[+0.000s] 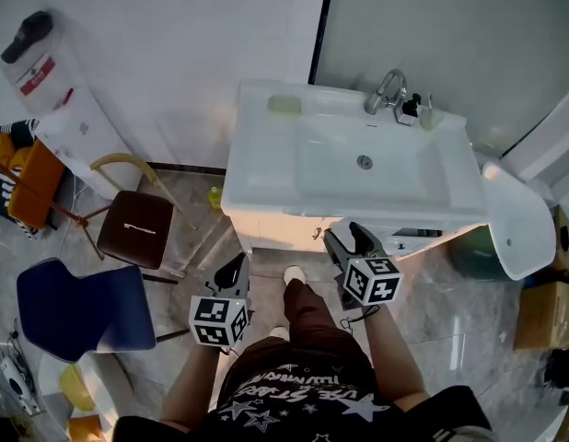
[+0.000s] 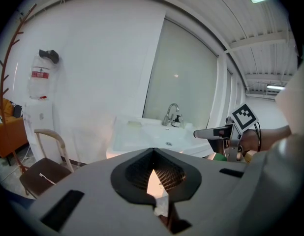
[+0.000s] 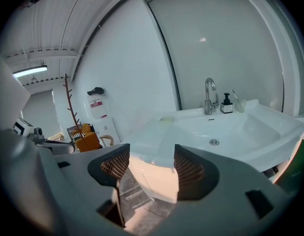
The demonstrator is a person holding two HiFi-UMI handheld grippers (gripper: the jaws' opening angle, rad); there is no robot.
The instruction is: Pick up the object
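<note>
A white washbasin (image 1: 257,191) stands before me, also seen in the left gripper view (image 2: 137,136) and the right gripper view (image 3: 260,127). A pale green soap bar (image 1: 284,105) (image 2: 135,124) (image 3: 167,119) lies on its back left corner. A chrome tap (image 1: 386,90), a small dark-topped bottle (image 1: 410,109) and a clear cup (image 1: 428,114) stand at the back right. My left gripper (image 1: 235,270) (image 2: 153,173) hangs below the basin's front left, jaws shut and empty. My right gripper (image 1: 351,238) (image 3: 152,168) is open and empty at the basin's front edge.
A brown-seated chair (image 1: 135,228) and a blue chair (image 1: 77,307) stand on the floor to the left. A water dispenser (image 1: 59,99) leans at the far left. A small yellow bottle (image 1: 214,197) sits by the basin's foot. A white curved lid (image 1: 519,219) and a cardboard box (image 1: 542,311) are at the right.
</note>
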